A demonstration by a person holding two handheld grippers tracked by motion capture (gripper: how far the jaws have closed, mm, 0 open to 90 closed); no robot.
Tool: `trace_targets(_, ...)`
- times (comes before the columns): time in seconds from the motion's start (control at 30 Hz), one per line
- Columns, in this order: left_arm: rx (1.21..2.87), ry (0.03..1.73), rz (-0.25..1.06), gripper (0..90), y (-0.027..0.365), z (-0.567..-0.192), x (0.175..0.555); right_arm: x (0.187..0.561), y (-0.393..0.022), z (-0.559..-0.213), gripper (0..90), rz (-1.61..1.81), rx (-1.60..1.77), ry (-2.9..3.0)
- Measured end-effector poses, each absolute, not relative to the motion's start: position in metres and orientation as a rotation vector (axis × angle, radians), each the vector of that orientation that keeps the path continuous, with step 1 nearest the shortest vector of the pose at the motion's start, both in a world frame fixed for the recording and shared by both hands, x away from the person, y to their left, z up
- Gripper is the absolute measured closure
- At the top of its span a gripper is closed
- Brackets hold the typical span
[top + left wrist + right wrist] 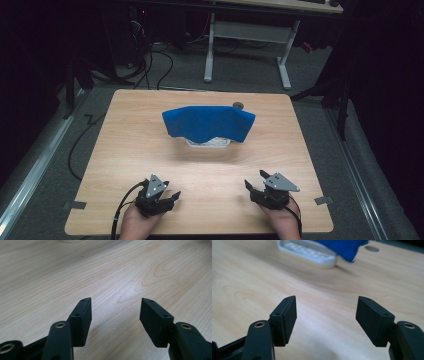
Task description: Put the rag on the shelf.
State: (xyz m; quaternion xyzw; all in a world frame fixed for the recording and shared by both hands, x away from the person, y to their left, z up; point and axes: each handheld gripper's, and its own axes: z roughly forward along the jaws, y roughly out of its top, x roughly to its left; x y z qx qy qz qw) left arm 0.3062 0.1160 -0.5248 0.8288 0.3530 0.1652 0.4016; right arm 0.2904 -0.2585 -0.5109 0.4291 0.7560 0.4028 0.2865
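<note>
Risk comes mostly from the blue cloth (208,124), which is draped loosely over a white tray (208,143) and hangs past it at both ends, so a grab at one corner alone could drag the tray along the desk (125,150) or slide the cloth off crookedly. On the left, the left tool (169,196) sits near the front edge of the desk with its jaws spread wide and nothing between them; its own view looks across bare wood. A pinch from here would close on air or scrape the desktop. The cloth and tray lie at mid-desk, well ahead of both tools and roughly between their lines of reach. On the right, the right tool (255,181) is likewise wide open and empty, and its view shows the tray (308,252) and a blue cloth edge (342,246) well apart from its jaws.
</note>
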Motion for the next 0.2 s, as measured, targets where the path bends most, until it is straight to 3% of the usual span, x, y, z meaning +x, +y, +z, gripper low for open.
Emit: trace_targets(0.2,2.086,0.921,0.396,42.9,0.1189,-0.5276,0.3124,0.2956,-0.2573,-0.5144,32.8,1.067,1.16,2.017)
